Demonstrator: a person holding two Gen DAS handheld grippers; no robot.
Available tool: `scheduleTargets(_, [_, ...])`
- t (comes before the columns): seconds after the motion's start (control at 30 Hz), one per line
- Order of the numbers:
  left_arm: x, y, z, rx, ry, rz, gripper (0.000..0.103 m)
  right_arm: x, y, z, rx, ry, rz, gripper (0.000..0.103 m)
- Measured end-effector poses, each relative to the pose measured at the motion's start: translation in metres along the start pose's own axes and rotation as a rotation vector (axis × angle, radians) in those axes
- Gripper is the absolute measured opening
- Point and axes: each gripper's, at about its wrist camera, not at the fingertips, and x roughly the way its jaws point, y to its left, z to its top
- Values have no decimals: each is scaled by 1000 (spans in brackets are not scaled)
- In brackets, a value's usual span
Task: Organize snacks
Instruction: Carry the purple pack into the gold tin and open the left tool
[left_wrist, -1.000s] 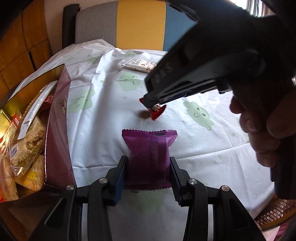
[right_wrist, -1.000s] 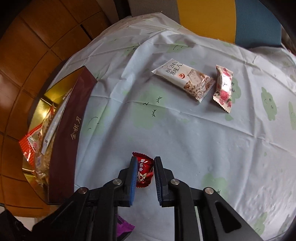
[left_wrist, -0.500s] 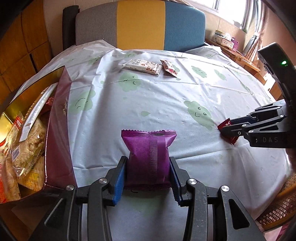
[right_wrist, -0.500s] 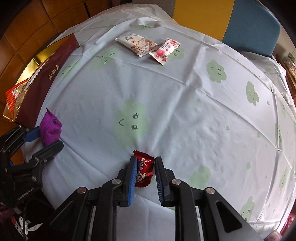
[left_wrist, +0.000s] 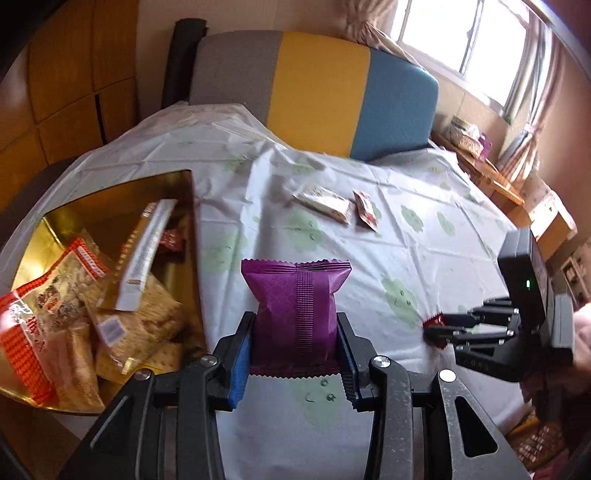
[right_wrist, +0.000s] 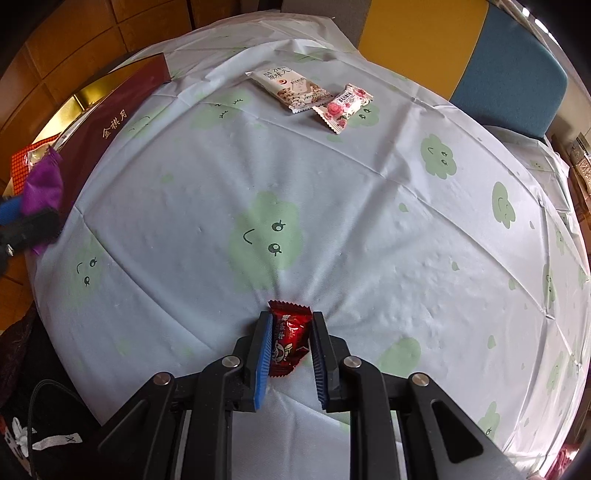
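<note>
My left gripper (left_wrist: 295, 325) is shut on a purple snack packet (left_wrist: 295, 295), its jaws still squeezing in a little, and holds it upright above the table beside the open gold box (left_wrist: 110, 199). The box holds several cracker and snack bags. My right gripper (right_wrist: 290, 325) is shut on a small red candy (right_wrist: 288, 332) that rests down on the puckered tablecloth near the front edge. The left wrist view shows that gripper (left_wrist: 432, 332) low at the right with the candy (left_wrist: 433, 320). The right wrist view shows the purple packet (right_wrist: 42, 188) at the far left.
A white snack packet (right_wrist: 290, 90) and a pink floral one (right_wrist: 345, 105) lie side by side at the far side of the table. The box's maroon wall (right_wrist: 110, 125) stands at the left table edge. A grey, yellow and blue chair back (left_wrist: 317, 88) stands behind.
My left gripper has risen with the purple packet and swung toward the box, whose inside now shows more. My right gripper carried the red candy to the table's right front, then stayed there.
</note>
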Motion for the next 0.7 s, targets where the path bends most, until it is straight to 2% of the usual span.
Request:
scheduleTargets(0.17, [-15,62,15,-140,-37,92,42,3,-4,2,-6,-2,-9,20])
scheduleTargets(0.27, [-15,103,20,-223,-35,174,42,2,2,-1,-5,-2,-9,20])
scheduleTargets(0.4, [-12,153,26,-332,-27,237,42,-1,4,-1,-12,-4,-15,20])
scheduleTargets(0.5, [-5,174,30,-360,-21,270,42,-2,4,-2,-15,-4,-17,20])
scheduleTargets(0.6, [4,181,34,-339,-13,308,43,-2,4,-2,-15,-5,-17,20])
scheduleTargets(0.7, [15,187,33,-356,6,331,52,-2,3,-2,-14,-5,-17,20])
